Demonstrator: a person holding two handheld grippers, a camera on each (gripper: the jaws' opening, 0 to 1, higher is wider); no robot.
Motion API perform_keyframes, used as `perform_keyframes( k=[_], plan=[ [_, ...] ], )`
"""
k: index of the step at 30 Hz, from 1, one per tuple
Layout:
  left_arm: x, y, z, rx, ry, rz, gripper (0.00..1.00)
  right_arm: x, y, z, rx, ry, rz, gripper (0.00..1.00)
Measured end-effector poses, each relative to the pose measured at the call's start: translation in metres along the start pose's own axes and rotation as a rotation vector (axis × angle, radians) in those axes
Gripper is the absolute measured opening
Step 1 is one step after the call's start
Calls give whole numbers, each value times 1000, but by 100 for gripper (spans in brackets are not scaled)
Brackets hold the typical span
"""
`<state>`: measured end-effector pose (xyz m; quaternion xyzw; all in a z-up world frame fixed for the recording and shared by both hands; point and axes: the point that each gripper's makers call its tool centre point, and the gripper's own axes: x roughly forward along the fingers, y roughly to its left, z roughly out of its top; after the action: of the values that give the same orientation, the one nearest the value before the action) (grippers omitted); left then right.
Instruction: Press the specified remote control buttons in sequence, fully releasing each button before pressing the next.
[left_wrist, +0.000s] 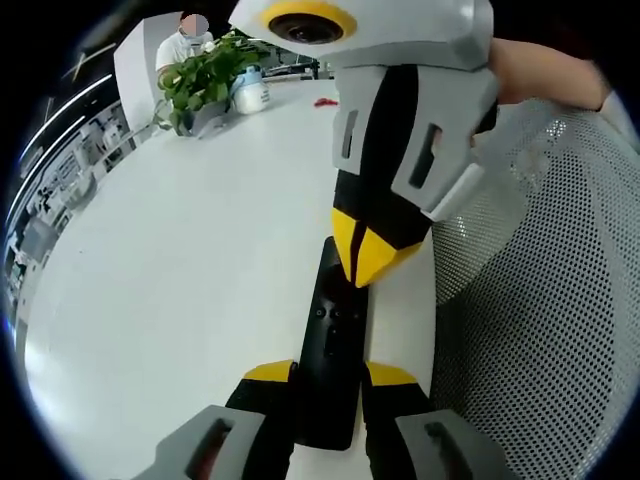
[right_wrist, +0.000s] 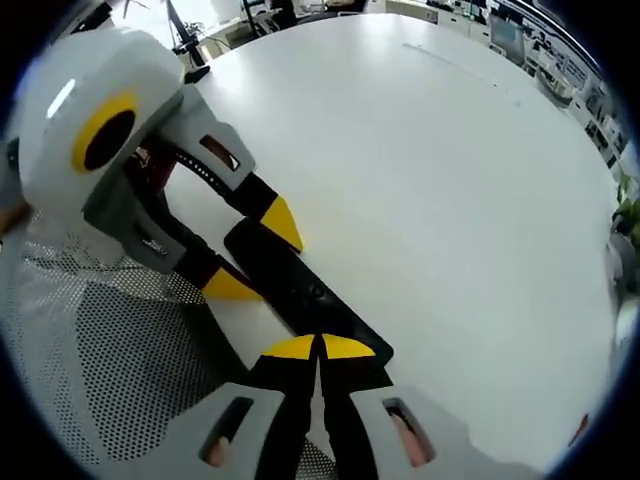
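A long black remote control (left_wrist: 330, 330) lies on the white table (left_wrist: 180, 250) near its edge. My left gripper (left_wrist: 330, 373) is shut on the remote's near end, one yellow tip on each long side. My right gripper (left_wrist: 365, 260) comes down from above with its jaws shut, and its joined yellow tips touch the remote's upper face. In the right gripper view the same shut tips (right_wrist: 320, 347) rest on one end of the remote (right_wrist: 300, 285), while the left gripper (right_wrist: 256, 255) clamps its other end from the left.
A white mesh chair back (left_wrist: 540, 300) stands close beside the table edge. At the far end are a potted green plant (left_wrist: 205, 80), a white bottle (left_wrist: 250, 90), a small red item (left_wrist: 325, 102) and a seated person (left_wrist: 185, 45).
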<state>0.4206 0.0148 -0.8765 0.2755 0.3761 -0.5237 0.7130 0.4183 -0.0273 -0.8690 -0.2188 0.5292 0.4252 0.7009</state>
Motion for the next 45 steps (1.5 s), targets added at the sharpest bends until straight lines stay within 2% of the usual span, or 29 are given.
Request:
perform_keyframes(
  k=[11, 21, 26, 45],
  plan=[
    [0, 0, 0, 5, 3, -1, 25, 1, -1, -1, -30, 15, -19, 0],
    [0, 0, 0, 3, -1, -2, 25, 0, -1, -1, 18, 4, -4, 0],
    [0, 0, 1, 2, -3, -3, 25, 1, -1, -2, -48, 34, -33, 0],
    [0, 0, 0, 7, 2, -2, 25, 1, -1, -5, -39, 51, -34, 0]
  ],
)
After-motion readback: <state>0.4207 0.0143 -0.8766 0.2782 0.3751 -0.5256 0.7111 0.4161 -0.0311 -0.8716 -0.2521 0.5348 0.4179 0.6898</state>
